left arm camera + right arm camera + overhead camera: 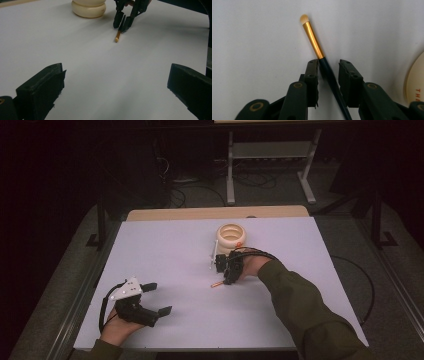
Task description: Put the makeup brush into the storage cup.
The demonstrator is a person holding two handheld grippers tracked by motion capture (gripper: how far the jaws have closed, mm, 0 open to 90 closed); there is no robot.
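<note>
Mid-table by cream container (231, 236): makeup brush (313, 42), light, thin, slippery; best gripped at dark handle. R gripper (329, 68) jaws straddling handle, not clamped; L gripper (157, 298) wide open, empty.

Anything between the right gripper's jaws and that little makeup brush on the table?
Nothing visible. The right gripper straddles the dark-handled, gold-ferruled brush; one pad meets the handle, the other stands just off it.
</note>
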